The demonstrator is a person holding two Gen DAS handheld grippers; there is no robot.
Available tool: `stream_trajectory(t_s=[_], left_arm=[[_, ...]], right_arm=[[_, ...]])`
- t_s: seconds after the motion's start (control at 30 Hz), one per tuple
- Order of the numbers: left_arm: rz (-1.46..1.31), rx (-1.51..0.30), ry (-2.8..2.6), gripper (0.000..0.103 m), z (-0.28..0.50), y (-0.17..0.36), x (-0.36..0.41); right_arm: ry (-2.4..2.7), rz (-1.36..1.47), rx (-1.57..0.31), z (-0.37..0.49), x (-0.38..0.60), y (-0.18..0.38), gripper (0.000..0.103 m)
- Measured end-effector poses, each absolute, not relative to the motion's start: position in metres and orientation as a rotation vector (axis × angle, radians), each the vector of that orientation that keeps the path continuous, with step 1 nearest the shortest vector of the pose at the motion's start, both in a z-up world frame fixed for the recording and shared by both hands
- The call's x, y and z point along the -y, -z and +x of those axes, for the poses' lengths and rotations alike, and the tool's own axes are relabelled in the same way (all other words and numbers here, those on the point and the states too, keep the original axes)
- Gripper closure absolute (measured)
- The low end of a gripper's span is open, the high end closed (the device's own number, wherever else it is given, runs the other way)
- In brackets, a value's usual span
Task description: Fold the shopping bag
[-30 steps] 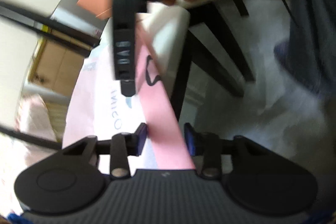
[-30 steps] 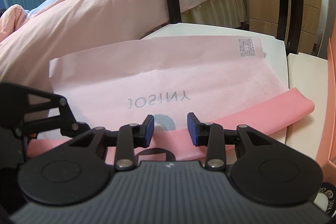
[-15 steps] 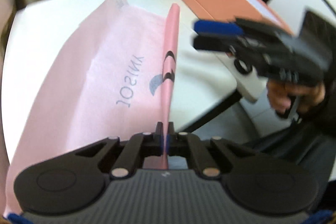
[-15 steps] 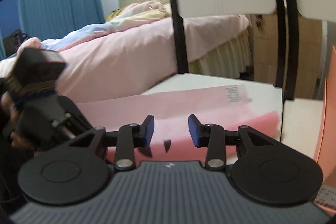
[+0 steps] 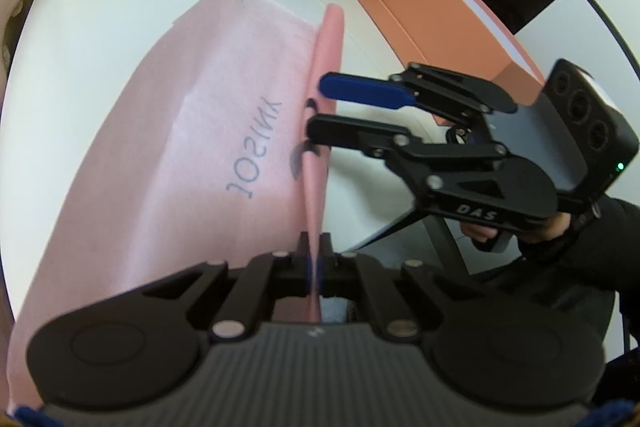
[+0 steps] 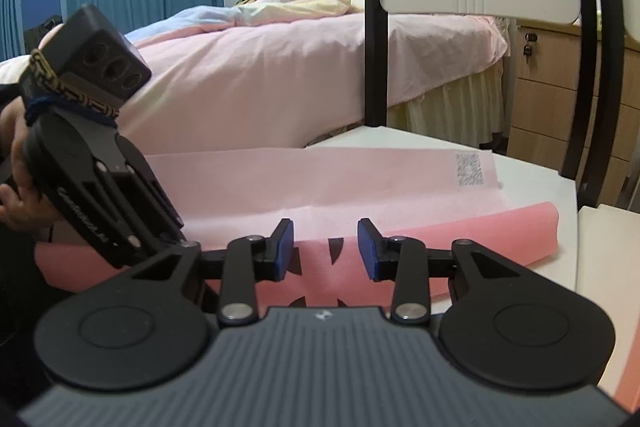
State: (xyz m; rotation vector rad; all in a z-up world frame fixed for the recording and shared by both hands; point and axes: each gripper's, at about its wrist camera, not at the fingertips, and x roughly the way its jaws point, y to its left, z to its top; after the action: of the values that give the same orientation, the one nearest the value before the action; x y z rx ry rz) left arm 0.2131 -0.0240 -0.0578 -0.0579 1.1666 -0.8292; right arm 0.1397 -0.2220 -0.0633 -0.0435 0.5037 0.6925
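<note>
My left gripper [image 5: 314, 263] stays clenched on the pink shopping bag [image 5: 192, 131] lying on the desk [image 5: 80, 39]; my right gripper [image 6: 325, 251], jaws released, has closed in on its raised edge.

Bare white surface [image 5: 100, 39] lies open on the bag's far side. The orange box [image 5: 432, 15] stands just beyond the right hand-held gripper [image 5: 316, 107], hemming it in. Black chair posts [image 6: 375, 27] rise at the surface's far edge, apparently close behind the shopping bag [image 6: 340, 179].

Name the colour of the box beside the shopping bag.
Orange box, clearest in the left wrist view.
</note>
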Motion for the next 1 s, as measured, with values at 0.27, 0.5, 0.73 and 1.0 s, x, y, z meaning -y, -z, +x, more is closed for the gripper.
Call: stream_trajectory(t_s=[0.27,0.5,0.73,1.0], left_arm=[[-0.001,-1.119,0.811,0.072,0.212,0.055,0.027],[-0.05,-1.158,0.797,0.095,0.213,0.058,0.016],[-0.058,-1.167,0.801,0.098,0.214,0.059,0.014],[0.134,-0.996,0.707,0.057,0.202,0.037,0.008]], right_arm=[[-0.659,-0.04,-0.614,0.165,0.208,0.077,0.064],[-0.704,0.009,-0.534,0.173,0.2,0.054,0.064],[-0.741,-0.089,-0.558,0.176,0.174,0.06,0.065],[-0.721,-0.128,-0.596,0.179,0.169,0.072,0.065]])
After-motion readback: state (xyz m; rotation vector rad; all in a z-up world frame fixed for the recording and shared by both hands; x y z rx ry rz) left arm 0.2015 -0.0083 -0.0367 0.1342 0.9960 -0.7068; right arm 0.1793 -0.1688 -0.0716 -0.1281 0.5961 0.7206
